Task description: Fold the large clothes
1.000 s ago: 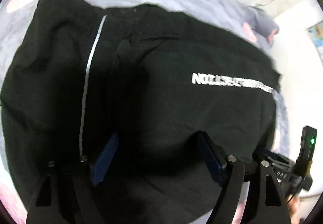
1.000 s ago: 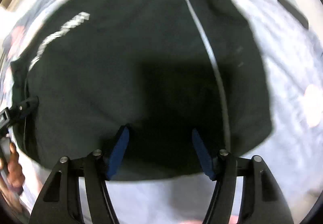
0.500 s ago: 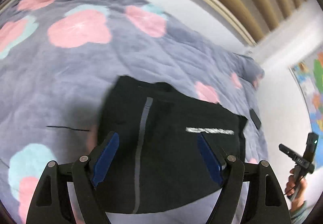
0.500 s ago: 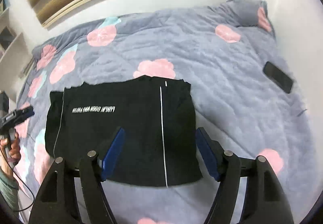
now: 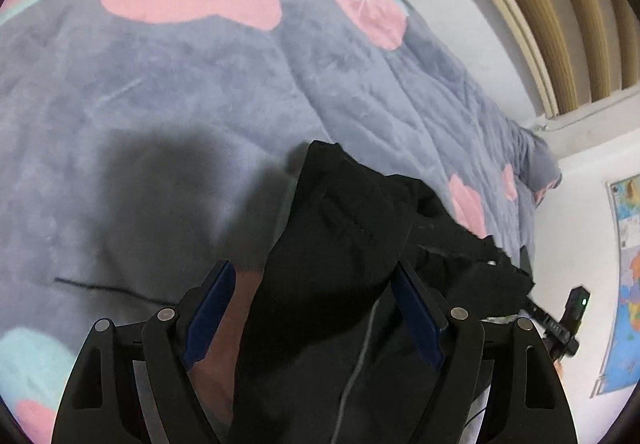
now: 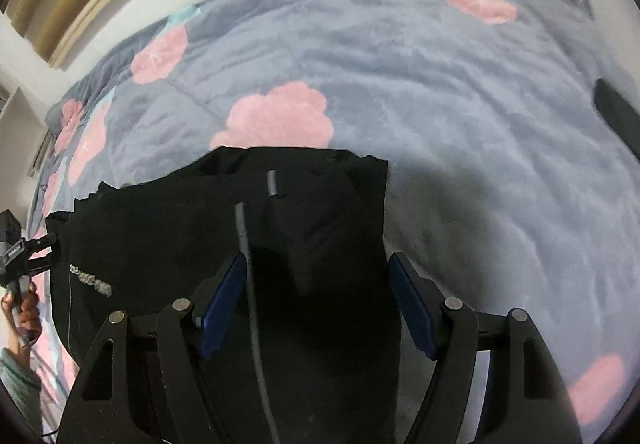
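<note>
A black garment [image 5: 340,252] with a thin grey stripe and white lettering lies folded on the grey bed cover, also in the right wrist view [image 6: 304,228]. My left gripper [image 5: 312,308] is open, its blue pads [image 5: 210,308] on either side of the garment's near edge. My right gripper [image 6: 316,300] is open too, its pads [image 6: 408,304] straddling the cloth beside the grey stripe [image 6: 244,232]. The white lettering [image 6: 90,282] shows at the left. Neither gripper pinches cloth that I can see.
The grey blanket with pink flowers [image 6: 280,115] covers the bed [image 5: 180,91]. A dark phone [image 6: 616,115] lies at the right edge. The other gripper shows in each view [image 5: 568,320] [image 6: 20,264]. A wall and slatted headboard [image 5: 560,3] stand behind.
Both grippers have come back down close to the garment after being raised higher half a second ago. The garment now looks bunched and narrower than the flat fold seen before.
</note>
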### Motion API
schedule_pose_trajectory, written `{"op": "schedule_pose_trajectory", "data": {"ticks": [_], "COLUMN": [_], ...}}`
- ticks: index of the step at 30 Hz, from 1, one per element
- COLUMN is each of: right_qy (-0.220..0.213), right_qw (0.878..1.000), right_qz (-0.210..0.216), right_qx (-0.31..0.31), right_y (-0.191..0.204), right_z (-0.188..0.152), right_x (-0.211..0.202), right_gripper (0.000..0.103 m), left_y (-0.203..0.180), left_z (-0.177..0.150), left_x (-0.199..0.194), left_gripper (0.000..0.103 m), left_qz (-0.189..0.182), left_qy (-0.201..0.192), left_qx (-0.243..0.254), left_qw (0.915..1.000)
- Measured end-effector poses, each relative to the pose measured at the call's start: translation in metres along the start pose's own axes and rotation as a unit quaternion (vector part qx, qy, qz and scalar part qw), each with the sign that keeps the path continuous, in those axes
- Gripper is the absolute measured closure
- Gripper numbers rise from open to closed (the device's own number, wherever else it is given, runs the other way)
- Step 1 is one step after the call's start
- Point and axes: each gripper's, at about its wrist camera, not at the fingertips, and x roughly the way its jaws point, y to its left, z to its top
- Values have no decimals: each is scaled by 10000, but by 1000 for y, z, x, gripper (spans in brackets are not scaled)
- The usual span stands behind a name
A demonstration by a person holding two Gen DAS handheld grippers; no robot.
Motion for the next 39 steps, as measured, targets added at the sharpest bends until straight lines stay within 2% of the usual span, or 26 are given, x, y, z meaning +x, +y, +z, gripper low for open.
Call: {"op": "schedule_pose_trajectory", "data": {"ticks": [2,4,5,6,7,9,10,11,16,19,20,22,23,24,26,27,28,29,31,34,37,39], "right_qy": [113,157,105,23,-68,-204,-267,-366,-984,-1229,-1171,-896,-609,-417,-11,180,205,176,179,155,-149,-338], "right_qw": [9998,9994,9992,9992,9991,9986,9983,9979,9930,9896,9904,9933,9944,9945,9957,9957,9951,9937,9923,9953,9963,9968], "right_qz": [178,300,332,307,228,142,100,22,-173,-395,-473,-585,-741,-839,-776,-734,-779,-885,-988,-785,-591,-317], "right_qx": [-43,-109,-196,-256,-347,-466,-502,-542,-634,-637,-559,-431,-443,-478,-500,-530,-572,-662,-728,-537,-606,-650], "right_y": [-5,-3,0,3,6,9,9,10,20,34,34,31,30,29,25,26,27,31,34,32,42,54], "right_z": [6,8,6,5,3,-1,-1,-1,27,56,67,76,78,77,72,67,65,64,65,65,50,36], "right_x": [12,17,17,14,9,-3,-9,-19,-61,-59,-45,-16,11,29,61,76,79,79,73,48,3,-29], "right_gripper": [28,30,43,53,71,79,84,86,87,87,87,87,87,87,87,87,86,82,73,64,51,49], "left_y": [-1,-2,-4,-10,-15,-25,-31,-37,-65,-81,-82,-74,-69,-62,-43,-38,-34,-32,-32,-35,-53,-72], "left_z": [4,6,5,4,3,-1,-4,-6,9,29,38,50,53,56,54,50,47,46,48,50,41,29], "left_x": [12,18,18,17,17,8,0,-10,-67,-78,-69,-41,-25,-3,44,55,65,66,56,24,-23,-51], "left_gripper": [22,24,33,73,87,90,90,91,91,91,91,91,91,90,87,84,80,78,77,75,70,68], "left_qz": [-27,-168,-216,-214,-114,62,72,103,-203,-42,140,519,709,964,1349,1418,1490,1508,1450,1384,1273,1201], "left_qy": [138,118,-9,-80,-64,-267,-385,-486,-1219,-1575,-1566,-1304,-1156,-930,-366,-226,-121,-100,-100,-236,-741,-1037], "left_qx": [123,63,91,214,303,474,574,623,758,850,801,633,575,522,447,450,450,440,363,229,380,604], "left_qw": [9998,9998,9997,9995,9995,9985,9976,9968,9894,9839,9843,9881,9891,9896,9892,9886,9877,9875,9887,9898,9884,9855]}}
